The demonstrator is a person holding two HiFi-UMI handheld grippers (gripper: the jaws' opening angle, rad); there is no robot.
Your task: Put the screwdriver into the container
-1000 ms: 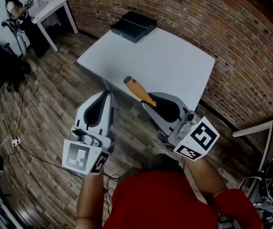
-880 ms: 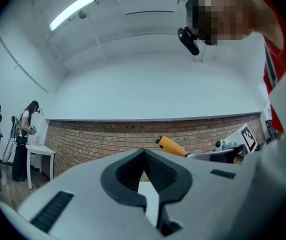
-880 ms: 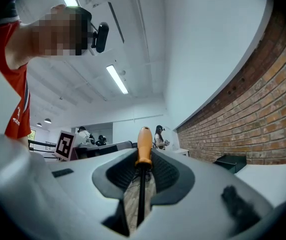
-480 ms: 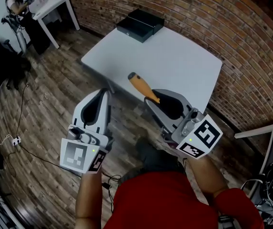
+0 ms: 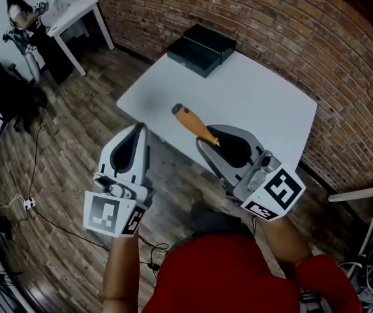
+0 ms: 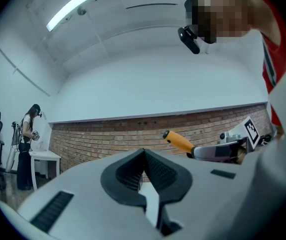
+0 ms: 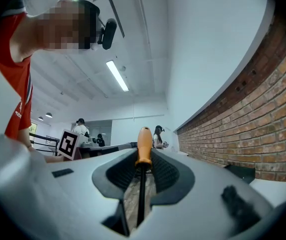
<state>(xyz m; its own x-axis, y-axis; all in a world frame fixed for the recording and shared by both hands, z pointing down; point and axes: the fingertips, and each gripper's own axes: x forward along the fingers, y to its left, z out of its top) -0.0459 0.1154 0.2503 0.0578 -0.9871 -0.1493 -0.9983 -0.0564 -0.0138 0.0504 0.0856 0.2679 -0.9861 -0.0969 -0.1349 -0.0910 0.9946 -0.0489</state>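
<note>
Screwdriver (image 5: pixel 193 124) is clamped by its shaft in right gripper (image 5: pixel 214 137), held over table's (image 5: pixel 258 96) near edge. Left gripper (image 5: pixel 139 130) is closed, empty. Container (image 5: pixel 201 48) at far corner is not yet reached; carry and drop are judged left.

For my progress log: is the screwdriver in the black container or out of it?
Out. The right tongs grip the screwdriver, apart from the container at the table's far corner.
</note>
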